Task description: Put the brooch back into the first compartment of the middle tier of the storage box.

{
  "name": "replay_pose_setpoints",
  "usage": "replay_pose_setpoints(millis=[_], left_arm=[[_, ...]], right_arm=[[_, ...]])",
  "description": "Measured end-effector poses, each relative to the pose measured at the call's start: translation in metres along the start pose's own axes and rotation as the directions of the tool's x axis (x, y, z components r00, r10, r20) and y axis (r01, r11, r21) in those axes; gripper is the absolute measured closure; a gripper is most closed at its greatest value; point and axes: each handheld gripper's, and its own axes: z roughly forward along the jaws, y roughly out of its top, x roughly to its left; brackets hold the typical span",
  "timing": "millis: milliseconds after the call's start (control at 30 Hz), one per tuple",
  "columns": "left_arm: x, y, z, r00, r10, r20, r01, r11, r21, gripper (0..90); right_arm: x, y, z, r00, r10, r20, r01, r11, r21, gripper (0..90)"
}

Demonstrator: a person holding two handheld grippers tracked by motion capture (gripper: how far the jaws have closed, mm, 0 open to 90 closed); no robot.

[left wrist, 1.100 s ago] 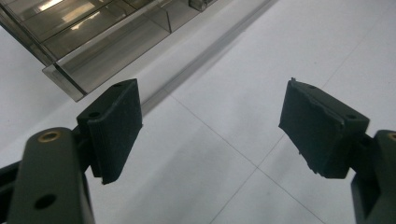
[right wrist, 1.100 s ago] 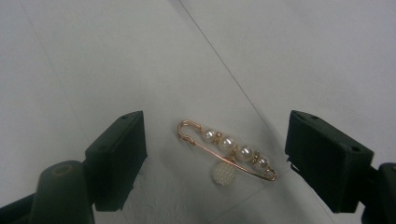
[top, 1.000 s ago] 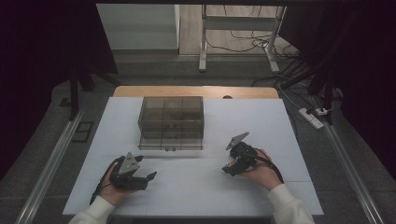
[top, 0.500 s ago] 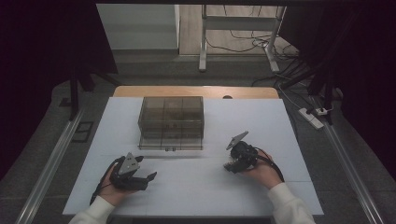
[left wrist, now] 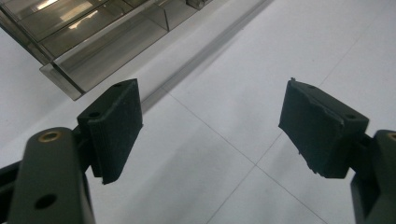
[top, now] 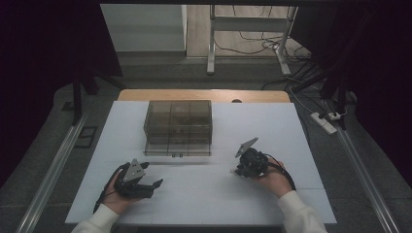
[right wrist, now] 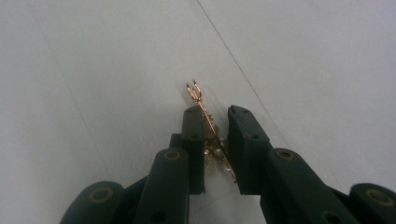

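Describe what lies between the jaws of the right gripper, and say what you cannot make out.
Between the jaws of the right gripper, which have just been closing, lies a thin gold-coloured clip with small pearl-like beads. Its forked tip pokes out ahead; its rear end is hidden by the jaws.

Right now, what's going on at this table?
A person sits with a hand-held gripper in each hand. The right hand-held gripper has just been closing its jaws around a small gold hair clip with pearls lying on the white table. The left hand-held gripper rests open, holding nothing. A smoky clear compartment box stands behind.
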Motion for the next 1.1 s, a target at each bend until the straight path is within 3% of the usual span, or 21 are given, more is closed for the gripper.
replay_pose_setpoints(millis=[367, 633, 667, 700, 733, 767, 933, 1100], left_arm=[[0.000, 0.000, 0.001, 1.0000, 0.005, -0.003, -0.005, 1.0000, 0.005, 21.0], [0.000, 0.000, 0.001, 1.0000, 0.007, -0.003, -0.006, 1.0000, 0.006, 21.0], [0.000, 0.000, 0.001, 1.0000, 0.007, -0.002, -0.007, 1.0000, 0.006, 21.0], [0.000, 0.000, 0.001, 1.0000, 0.007, -0.003, -0.007, 1.0000, 0.007, 21.0], [0.000, 0.000, 0.001, 1.0000, 0.007, -0.003, -0.007, 1.0000, 0.007, 20.9], [0.000, -0.001, 0.001, 1.0000, 0.008, -0.002, -0.008, 0.9999, 0.008, 21.0], [0.000, 0.000, 0.001, 1.0000, 0.006, -0.005, -0.006, 1.0000, 0.007, 20.9], [0.001, -0.001, 0.000, 1.0000, 0.000, -0.004, 0.000, 1.0000, 0.002, 20.9]], right_arm=[[0.003, 0.001, -0.001, 0.9993, -0.027, 0.026, 0.027, 1.000, -0.007, 76.9], [0.002, 0.000, -0.002, 0.9998, -0.019, 0.007, 0.019, 1.000, -0.025, 77.3], [0.002, 0.000, -0.003, 0.9999, -0.016, 0.007, 0.016, 0.999, -0.030, 78.8], [0.002, 0.000, -0.004, 0.9999, -0.013, 0.005, 0.013, 0.999, -0.038, 89.4], [0.000, -0.001, -0.009, 1.0000, -0.007, 0.003, 0.007, 0.996, -0.087, 89.4], [-0.001, -0.001, -0.011, 0.9999, 0.013, -0.006, -0.013, 0.996, -0.091, 89.4], [-0.003, -0.004, -0.007, 1.0000, 0.006, -0.001, -0.006, 0.999, -0.047, 89.5], [-0.002, -0.003, -0.009, 0.9999, 0.001, 0.015, 0.000, 0.998, -0.062, 89.6]])
